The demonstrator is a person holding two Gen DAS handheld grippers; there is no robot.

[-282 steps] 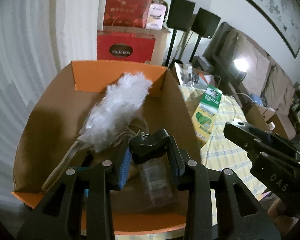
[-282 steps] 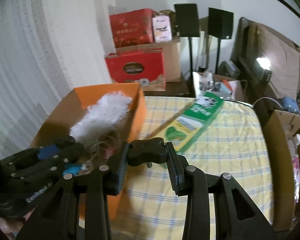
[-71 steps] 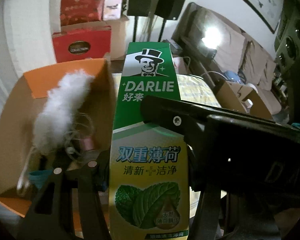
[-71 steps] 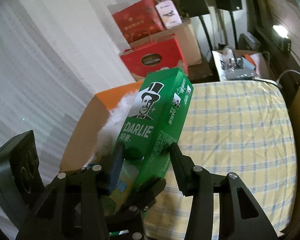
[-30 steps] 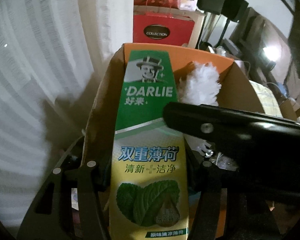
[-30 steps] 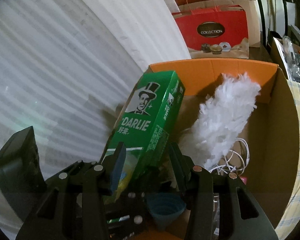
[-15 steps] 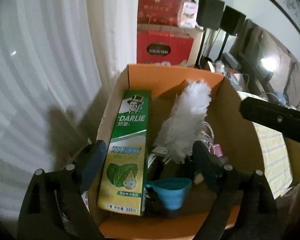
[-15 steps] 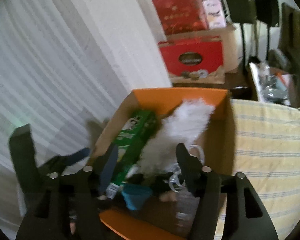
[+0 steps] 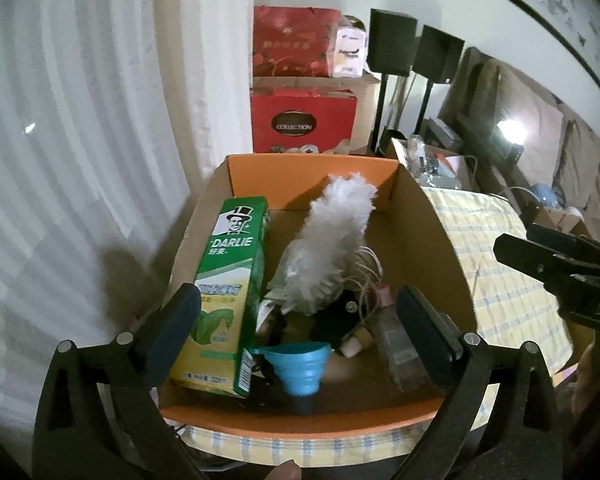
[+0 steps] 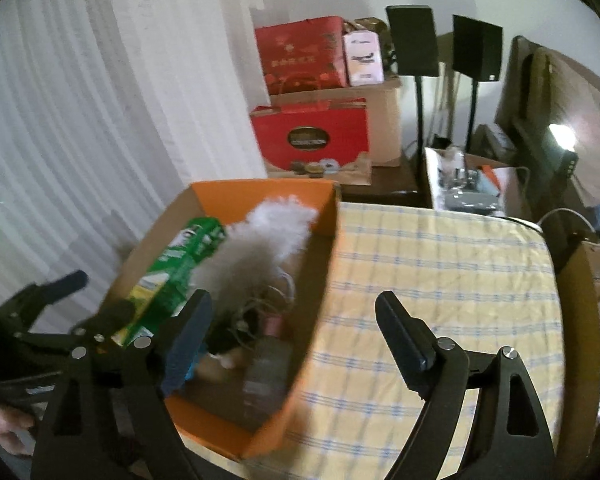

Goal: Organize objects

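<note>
A green and yellow toothpaste box (image 9: 230, 292) (image 10: 172, 268) lies along the left side of the orange cardboard box (image 9: 312, 168) (image 10: 260, 196). Beside it are a white feather duster (image 9: 332, 240) (image 10: 260, 248), a blue funnel (image 9: 298, 364), white cables and a clear bottle (image 9: 400, 344). My left gripper (image 9: 300, 316) hangs above the box's near end, jaws opening wide, nothing between them. My right gripper (image 10: 296, 316) is over the box's right wall, jaws opening, empty; it also shows at the right edge of the left wrist view (image 9: 560, 268).
The orange box sits on a yellow checked tablecloth (image 10: 440, 272) that spreads out to its right. Red gift boxes (image 9: 304, 124) and two black speakers on stands (image 10: 414, 40) stand behind. A white curtain (image 10: 100, 120) hangs at the left. Open cartons stand at the right.
Both grippers let go of the toothpaste box, which now lies in the orange box. They have opened wide and drawn back and up; the right one swung toward the tablecloth.
</note>
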